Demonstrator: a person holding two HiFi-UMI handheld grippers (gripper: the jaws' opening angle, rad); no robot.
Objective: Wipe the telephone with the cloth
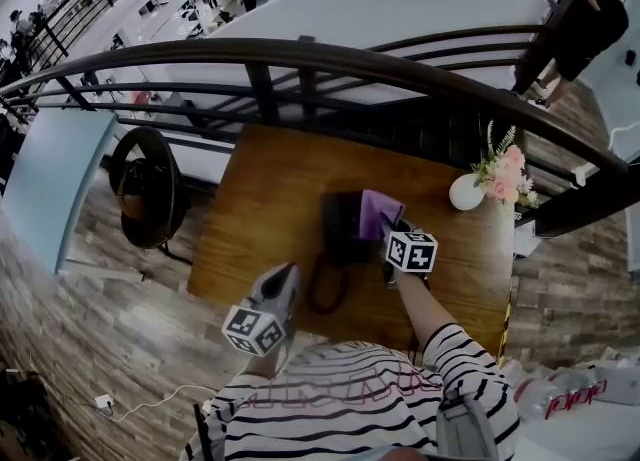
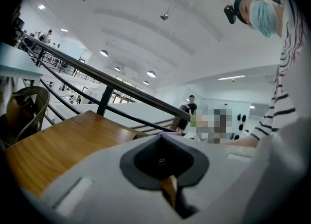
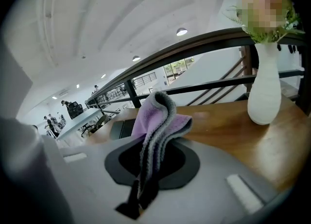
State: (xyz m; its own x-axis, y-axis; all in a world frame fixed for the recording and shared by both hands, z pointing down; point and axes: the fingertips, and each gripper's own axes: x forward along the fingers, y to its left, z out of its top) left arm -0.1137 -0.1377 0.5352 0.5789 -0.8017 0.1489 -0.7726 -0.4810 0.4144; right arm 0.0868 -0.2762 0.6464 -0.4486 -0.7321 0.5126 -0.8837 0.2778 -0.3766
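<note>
The black telephone (image 1: 343, 229) lies in the middle of the wooden table (image 1: 260, 199), its coiled cord (image 1: 325, 291) looping toward me. My right gripper (image 1: 396, 232) is shut on the purple-and-grey cloth (image 1: 380, 213), which rests on the phone's right side. In the right gripper view the cloth (image 3: 156, 119) stands up folded out of the jaws of the right gripper (image 3: 146, 179), with the telephone (image 3: 121, 128) dark behind it. My left gripper (image 1: 283, 279) hangs at the table's near edge, left of the cord. Its jaws in the left gripper view (image 2: 167, 179) are shut and hold nothing.
A white vase (image 1: 466, 192) of pink flowers stands at the table's far right corner; the vase (image 3: 265, 89) is close to the right of the cloth. A dark railing (image 1: 300, 54) runs behind the table. A round chair (image 1: 148, 189) stands to the left.
</note>
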